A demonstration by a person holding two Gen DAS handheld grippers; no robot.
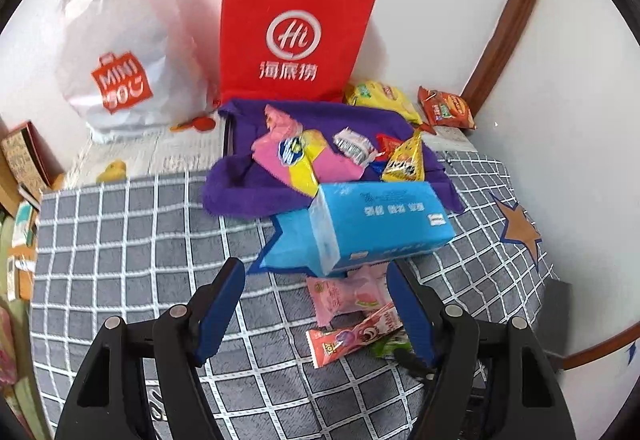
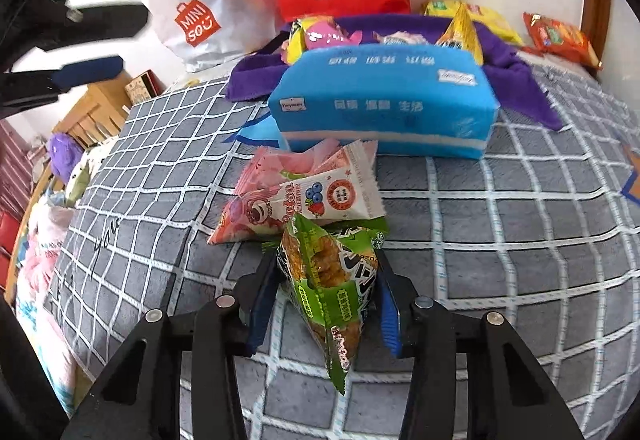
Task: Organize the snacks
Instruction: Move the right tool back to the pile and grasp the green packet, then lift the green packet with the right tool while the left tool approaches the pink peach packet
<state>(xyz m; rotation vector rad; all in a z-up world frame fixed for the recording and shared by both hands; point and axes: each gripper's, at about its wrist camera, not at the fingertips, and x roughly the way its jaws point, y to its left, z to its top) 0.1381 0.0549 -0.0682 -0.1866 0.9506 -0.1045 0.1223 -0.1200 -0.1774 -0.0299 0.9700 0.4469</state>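
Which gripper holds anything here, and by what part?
The right gripper grips the green snack packet across its middle, fingers on both sides. The left gripper is open and holds nothing.

"MINISO" on white bag [image 1: 120, 52]; "Hi" on red bag [image 1: 294, 36]

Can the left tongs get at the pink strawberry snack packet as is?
Probably yes. The left tongs are open and empty, with the pink strawberry snack packet lying between the tips on the grey checked blanket. The blue tissue pack crowds its far edge.
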